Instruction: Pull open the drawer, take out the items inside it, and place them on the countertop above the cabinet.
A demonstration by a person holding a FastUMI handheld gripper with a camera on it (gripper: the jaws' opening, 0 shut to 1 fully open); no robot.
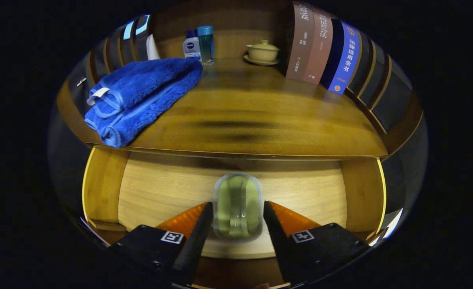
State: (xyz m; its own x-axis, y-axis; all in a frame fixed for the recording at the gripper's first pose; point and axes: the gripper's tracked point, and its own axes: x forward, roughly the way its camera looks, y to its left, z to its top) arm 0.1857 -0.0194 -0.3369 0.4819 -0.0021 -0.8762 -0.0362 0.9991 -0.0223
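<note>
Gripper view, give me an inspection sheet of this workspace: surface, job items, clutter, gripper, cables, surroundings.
Surface: brown wooden countertop above the cabinet, middle area bare.
Job's things: light wooden drawer pulled open; pale green translucent oval packet lying on its floor.
Clutter: folded blue fluffy towel at the countertop's left; white bottle and teal-capped clear bottle at the back; cream lidded teacup on a saucer; row of upright books to the right.
Gripper: gripper open, fingers either side of the packet; contact cannot be told.
Cables: nothing seen.
Surroundings: dark slatted panels flanking the countertop.
</note>
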